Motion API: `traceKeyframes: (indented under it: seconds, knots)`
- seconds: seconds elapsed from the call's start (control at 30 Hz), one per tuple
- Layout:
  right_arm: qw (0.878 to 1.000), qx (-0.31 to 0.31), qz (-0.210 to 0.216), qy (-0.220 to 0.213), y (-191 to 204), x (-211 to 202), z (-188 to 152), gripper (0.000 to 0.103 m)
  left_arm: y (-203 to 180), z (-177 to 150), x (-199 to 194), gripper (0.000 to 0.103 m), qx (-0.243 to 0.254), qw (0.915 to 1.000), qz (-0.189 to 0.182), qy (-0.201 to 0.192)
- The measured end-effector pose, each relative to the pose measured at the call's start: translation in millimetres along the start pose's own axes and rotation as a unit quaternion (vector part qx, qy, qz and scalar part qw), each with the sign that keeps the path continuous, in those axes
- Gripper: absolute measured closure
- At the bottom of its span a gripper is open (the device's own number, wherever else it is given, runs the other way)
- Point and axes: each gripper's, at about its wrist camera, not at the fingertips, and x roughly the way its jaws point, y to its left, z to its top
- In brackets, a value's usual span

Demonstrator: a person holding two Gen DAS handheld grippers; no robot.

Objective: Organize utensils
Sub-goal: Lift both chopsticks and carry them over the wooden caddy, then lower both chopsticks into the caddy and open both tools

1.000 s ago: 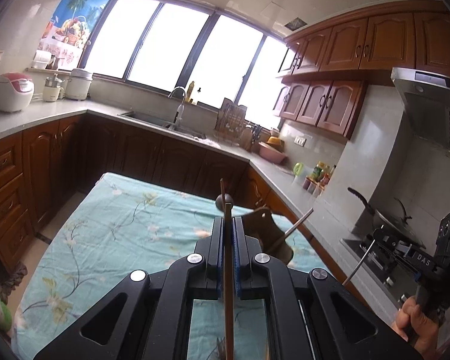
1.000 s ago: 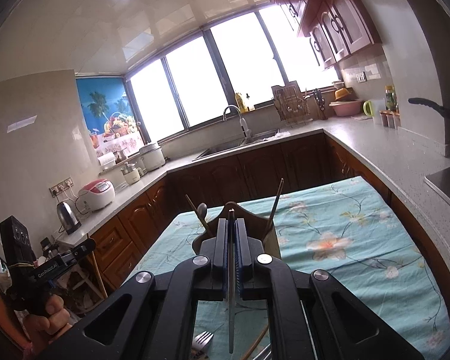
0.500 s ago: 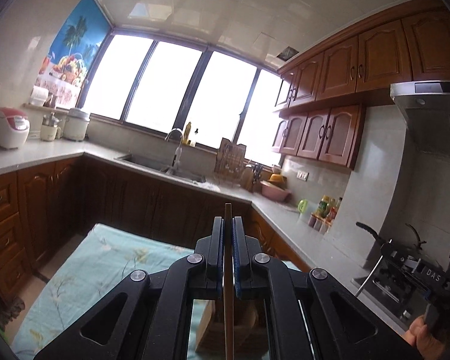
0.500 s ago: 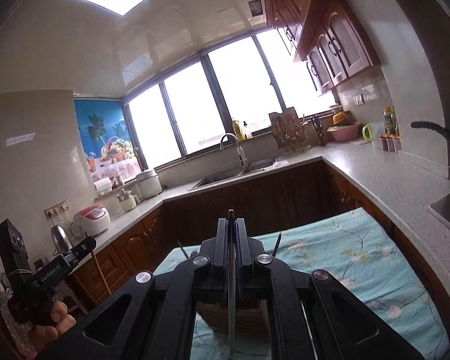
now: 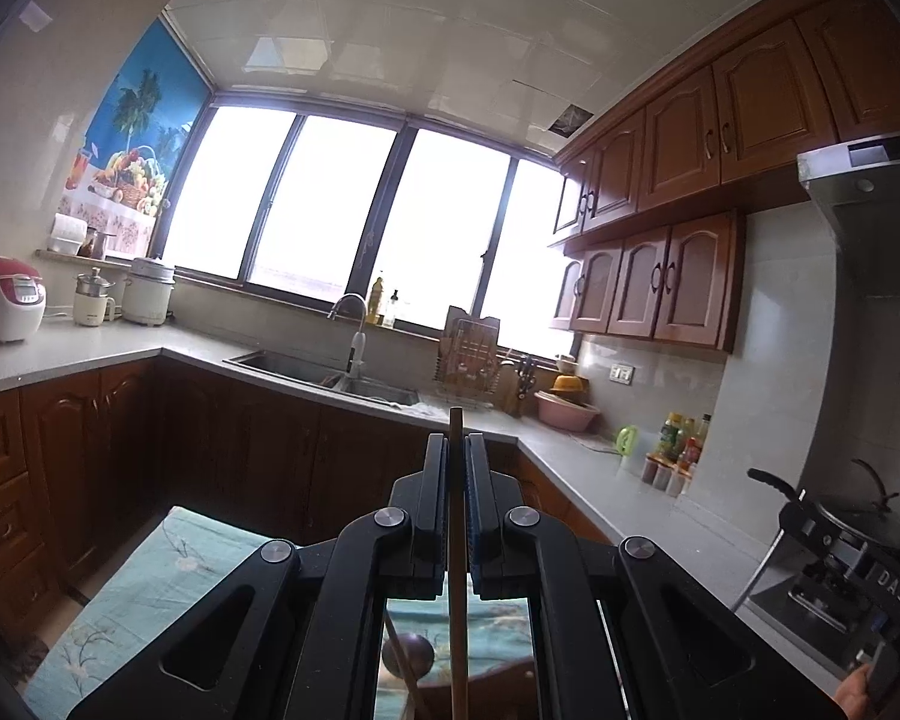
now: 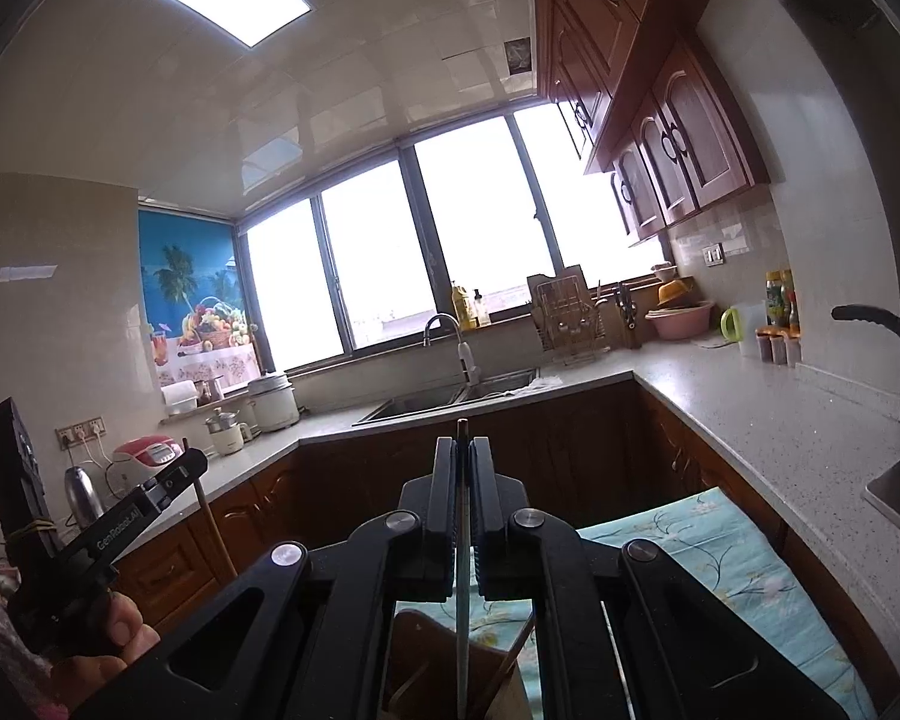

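Note:
My left gripper (image 5: 456,441) is shut on a thin wooden chopstick (image 5: 457,588) that runs down between the jaws. Below it a dark wooden spoon (image 5: 408,654) and the brown utensil holder (image 5: 498,690) show through the gap. My right gripper (image 6: 462,444) is shut on a thin metal utensil handle (image 6: 462,600), its lower end down in the brown holder (image 6: 432,660). Both grippers point up at the windows. The left gripper also shows in the right wrist view (image 6: 168,480), the right one in the left wrist view (image 5: 840,558).
The holder stands on a table with a teal floral cloth (image 6: 714,546). Wooden cabinets and grey counters ring the room, with a sink (image 5: 342,378), a dish rack (image 5: 468,360), rice cookers (image 5: 9,300) and a wok on the stove (image 5: 870,522).
Both grippers have tilted upward, so the table and holder dropped to the bottom of each view. Each still grips its utensil.

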Motion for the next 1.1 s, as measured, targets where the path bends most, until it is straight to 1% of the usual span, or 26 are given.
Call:
traceKeyframes:
  seconds: [0.1, 0.27, 0.4, 0.57, 0.67, 0.8, 0.83, 1.0, 1.1]
  knots:
    - [1.000, 0.005, -0.002, 0.007, -5.9, 11.9, -9.5, 0.099, -2.5, -11.8, 15.6, 0.099, 0.002, 0.9999, 0.014, -0.008]
    - [1.000, 0.006, -0.005, 0.020, -11.0, 26.4, -30.7, 0.099, -12.1, -37.2, 38.8, 0.099, 0.018, 0.9996, 0.022, 0.002]
    - [0.999, 0.004, -0.004, 0.036, -11.0, 33.0, -46.4, 0.099, -18.3, -50.5, 42.3, 0.099, 0.026, 0.9994, 0.019, 0.016]
    - [0.998, 0.004, 0.002, 0.057, -11.7, 39.5, -63.2, 0.099, -11.2, -61.5, 39.1, 0.099, 0.025, 0.9988, 0.014, 0.040]
    - [0.998, 0.005, 0.003, 0.069, -12.2, 42.2, -72.0, 0.099, -3.2, -61.0, 34.8, 0.099, 0.027, 0.9980, 0.015, 0.056]
    - [0.996, 0.010, 0.002, 0.084, -16.1, 44.9, -81.7, 0.099, 4.5, -47.6, 28.4, 0.098, 0.019, 0.9970, 0.010, 0.075]
    - [0.997, 0.012, 0.002, 0.082, -17.2, 43.4, -83.0, 0.099, 4.4, -46.1, 28.6, 0.098, 0.018, 0.9967, 0.009, 0.079]
    - [0.996, 0.014, -0.005, 0.085, -20.4, 40.8, -79.5, 0.099, 5.3, -30.5, 28.7, 0.096, 0.021, 0.9949, 0.015, 0.098]
    - [0.995, 0.020, -0.010, 0.094, -24.1, 42.6, -78.7, 0.098, 4.4, -21.8, 30.9, 0.096, 0.020, 0.9940, 0.013, 0.107]
